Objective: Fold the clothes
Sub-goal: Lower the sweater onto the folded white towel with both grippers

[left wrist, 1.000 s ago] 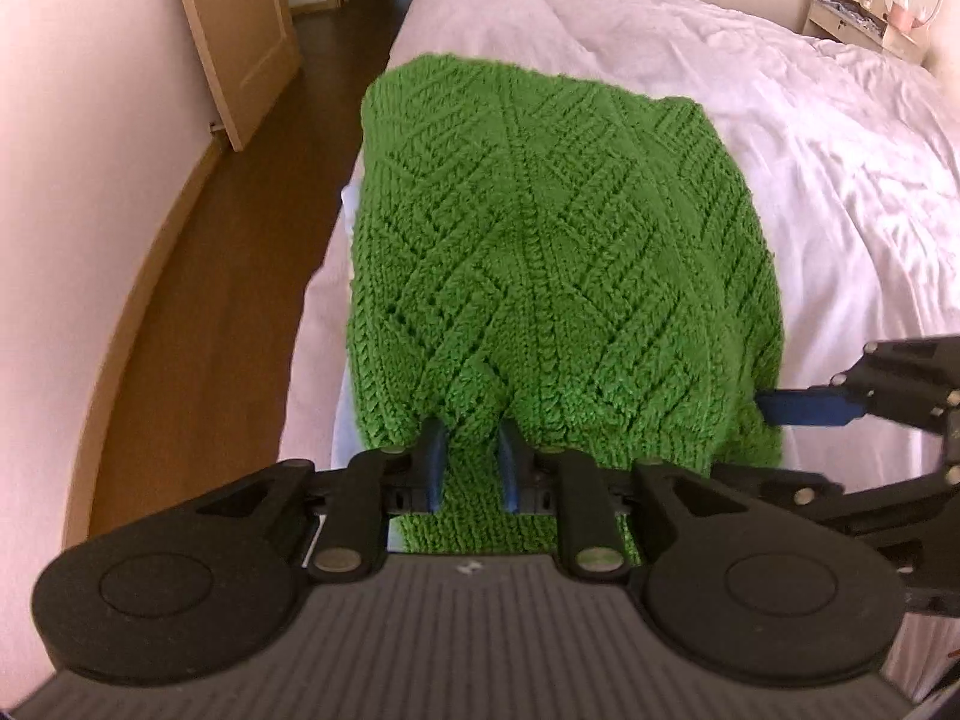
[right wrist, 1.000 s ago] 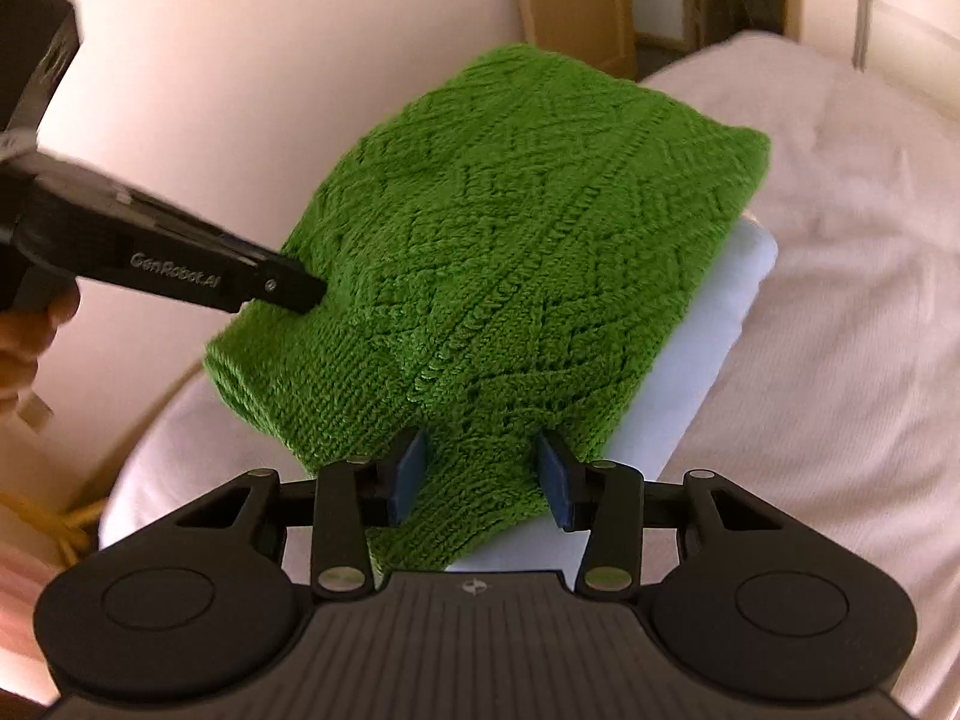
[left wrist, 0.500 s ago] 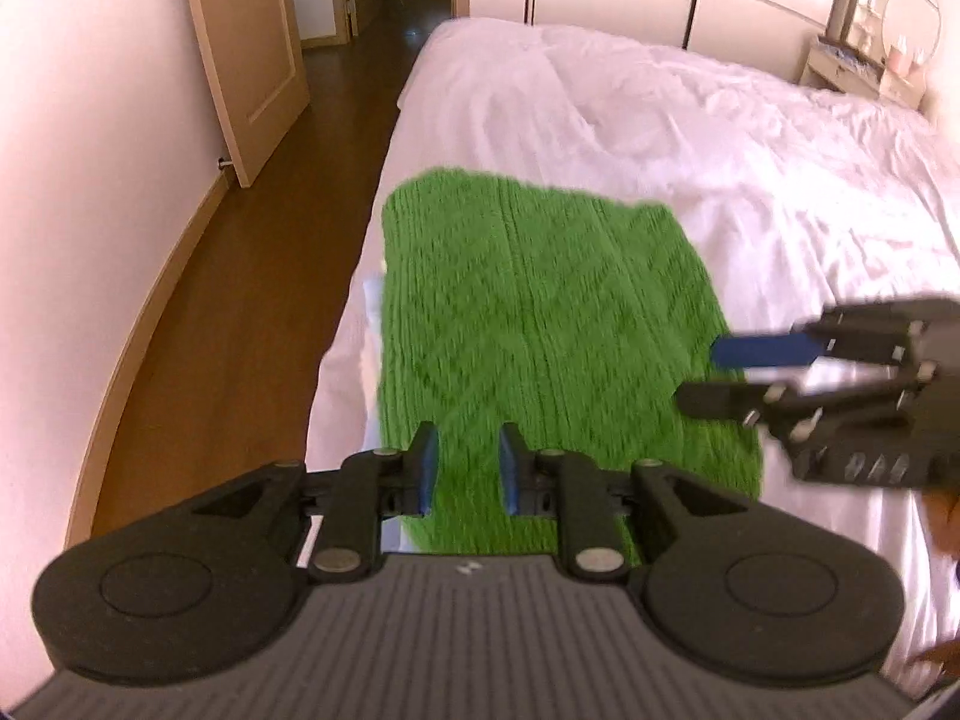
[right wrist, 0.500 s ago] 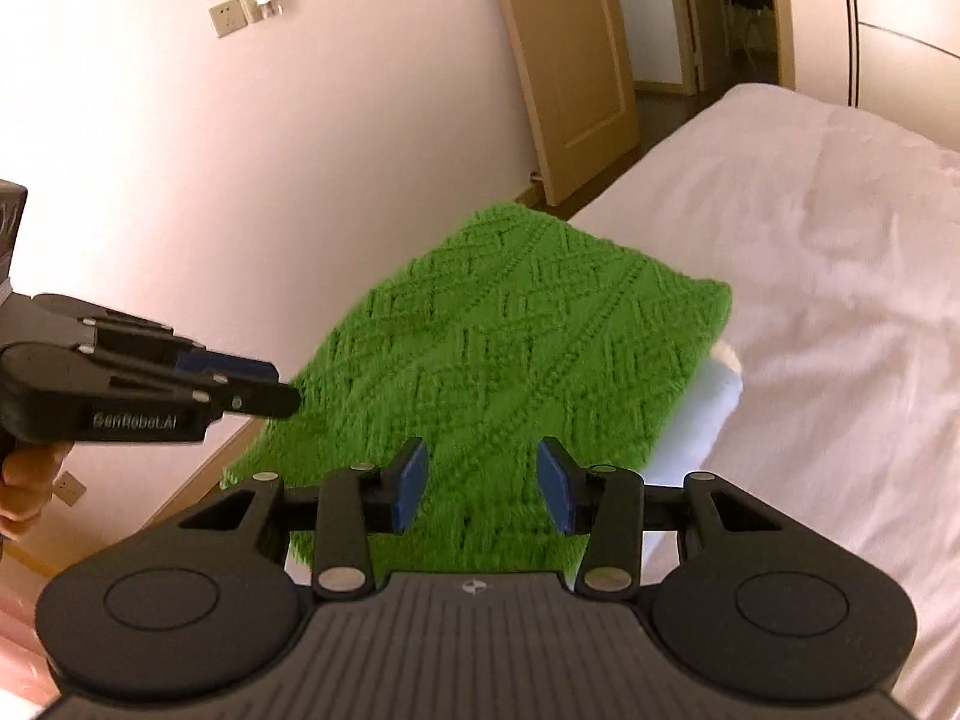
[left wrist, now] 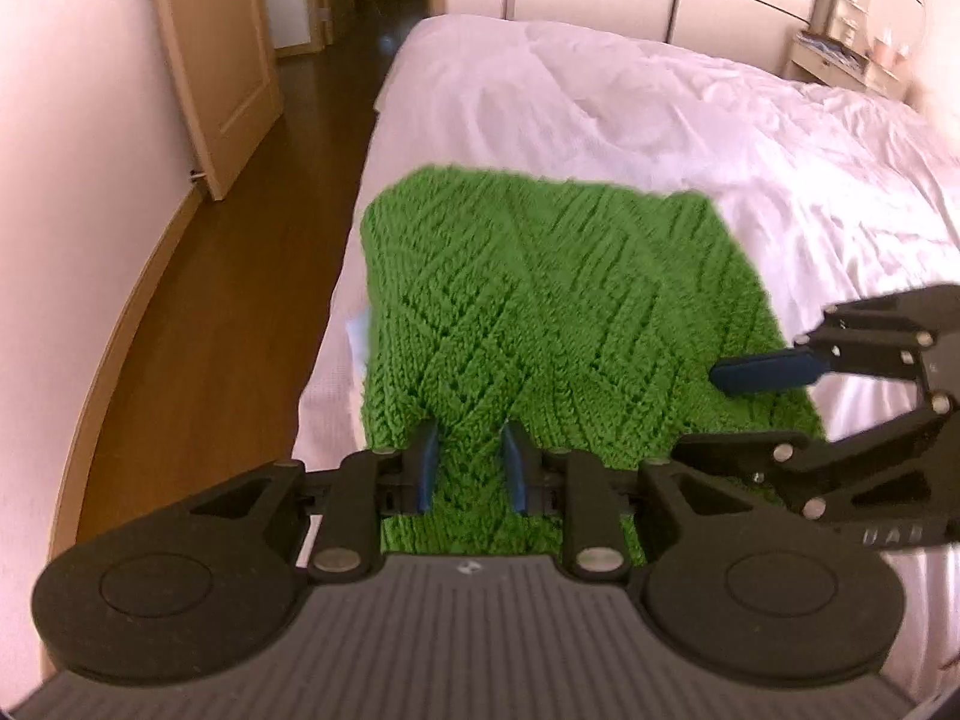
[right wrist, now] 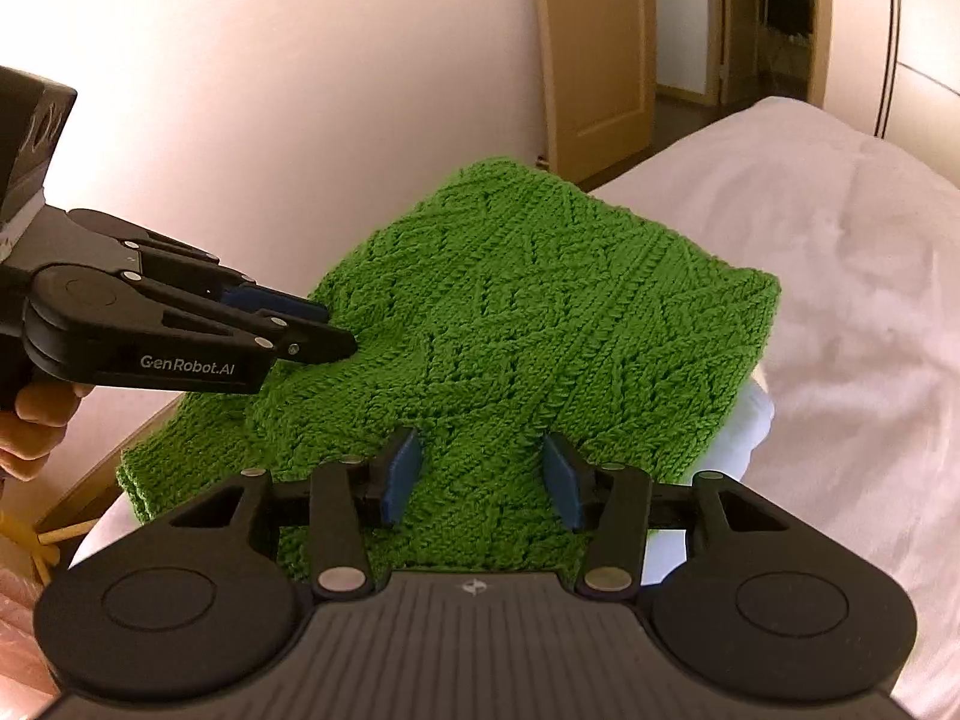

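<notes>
The left tool [left wrist: 467,465] and right tool [right wrist: 480,477] both gape over the green knit [left wrist: 540,312], which lies folded at the white bed's [left wrist: 720,120] edge, above the wood floor [left wrist: 228,276].

sweater near edge: the green sweater [left wrist: 540,312] is hidden behind the left gripper [left wrist: 468,468] at lower centre
white fold [right wrist: 738,426]: mostly covered by sweater
dresser items [left wrist: 864,48]: upper right, too small to tell
</notes>
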